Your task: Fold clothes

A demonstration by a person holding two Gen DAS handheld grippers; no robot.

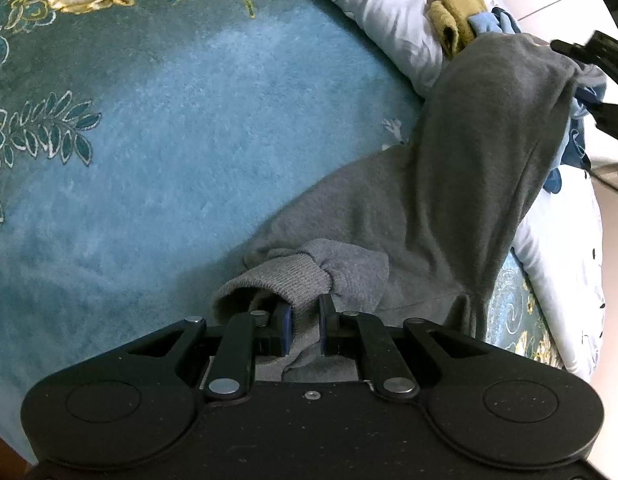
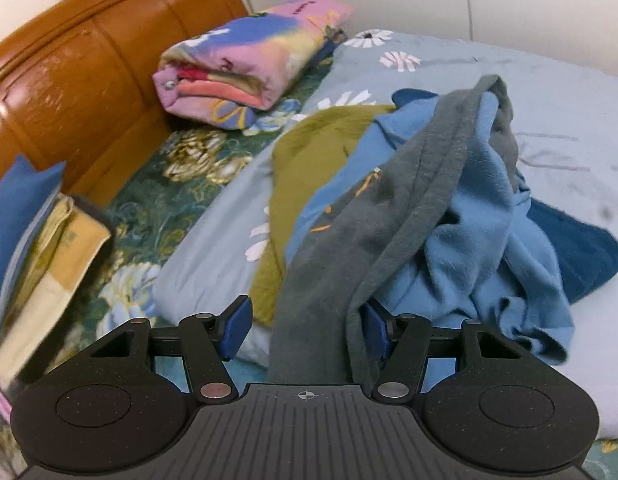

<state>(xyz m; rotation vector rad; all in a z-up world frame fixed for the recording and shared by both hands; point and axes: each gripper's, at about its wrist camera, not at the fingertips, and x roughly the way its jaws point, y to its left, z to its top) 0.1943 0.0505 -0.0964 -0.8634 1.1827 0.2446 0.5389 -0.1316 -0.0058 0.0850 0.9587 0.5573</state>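
Observation:
A grey sweatshirt (image 1: 449, 184) lies stretched across the teal bedspread (image 1: 149, 168). My left gripper (image 1: 305, 320) is shut on its ribbed cuff (image 1: 285, 276), low in the left wrist view. The cloth rises to the upper right, where the right gripper's black body (image 1: 605, 60) shows. In the right wrist view a grey band of the sweatshirt (image 2: 321, 280) runs between the jaws of my right gripper (image 2: 307, 320). The jaws stand apart; the left pad (image 2: 237, 328) is clear of the cloth. The right pad is partly hidden behind the cloth's edge.
Under the grey band, a light blue garment (image 2: 469, 248), an olive one (image 2: 309, 160) and a dark blue cloth (image 2: 581, 248) lie heaped on a pale daisy quilt (image 2: 205, 256). A folded colourful blanket (image 2: 245, 68) sits by the wooden headboard (image 2: 69, 80). Stacked items (image 2: 49, 248) stand at the left.

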